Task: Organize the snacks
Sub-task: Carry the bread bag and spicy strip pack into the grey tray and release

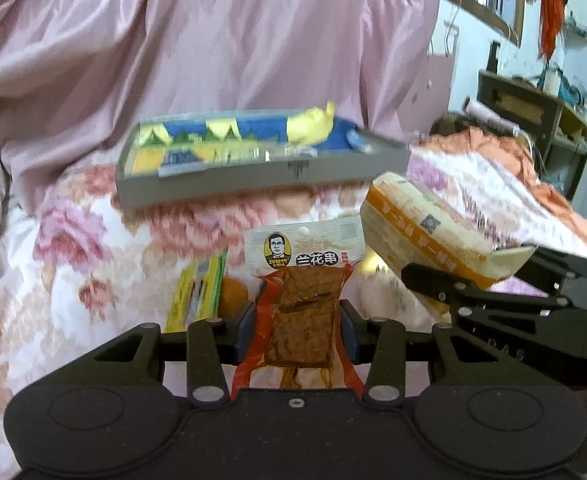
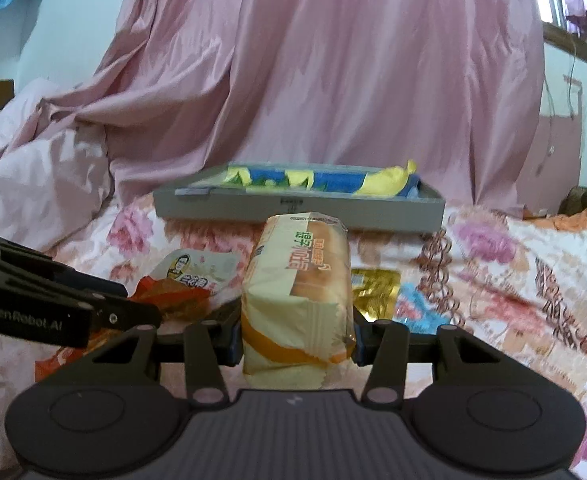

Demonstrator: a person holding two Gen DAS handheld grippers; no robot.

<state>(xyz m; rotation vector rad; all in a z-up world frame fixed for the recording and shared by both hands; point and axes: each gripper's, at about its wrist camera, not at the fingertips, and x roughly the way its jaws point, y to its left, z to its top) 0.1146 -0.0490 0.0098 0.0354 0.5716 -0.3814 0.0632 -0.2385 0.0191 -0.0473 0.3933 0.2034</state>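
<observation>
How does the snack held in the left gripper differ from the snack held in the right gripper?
The tofu snack packet in the left gripper is thin and flat; the bread pack in the right gripper is thick and blocky. The tofu snack packet is part clear, showing brown pieces, with red edges; the bread pack is opaque cream with an orange band. Both are sealed, clamped between jaws, and face the gray tray.

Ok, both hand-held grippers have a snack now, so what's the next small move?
Probably carry both forward to the gray tray and release there. The left hand-held gripper is shut on the tofu snack packet, and the right hand-held gripper on the bread pack. Both are lifted off the floral bedspread, and the tray ahead already holds blue and yellow packets.
</observation>
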